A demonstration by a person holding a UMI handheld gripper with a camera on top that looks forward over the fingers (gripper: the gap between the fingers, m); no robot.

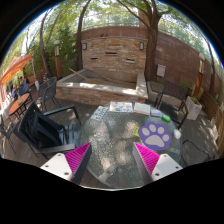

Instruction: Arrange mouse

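Note:
A round purple mouse pad (156,133) with a white paw print lies on the glass-topped patio table (105,135), ahead of my right finger. A small dark object (163,120) sits just beyond the pad; I cannot tell whether it is the mouse. My gripper (113,162) is held above the near part of the table. Its fingers (72,160) are wide apart and open, with only tabletop between them.
White papers (121,106) lie at the far side of the table. Dark metal chairs (50,125) stand to the left and at the far right (170,97). A green item (180,132) sits right of the pad. A brick wall (115,50) and trees stand behind.

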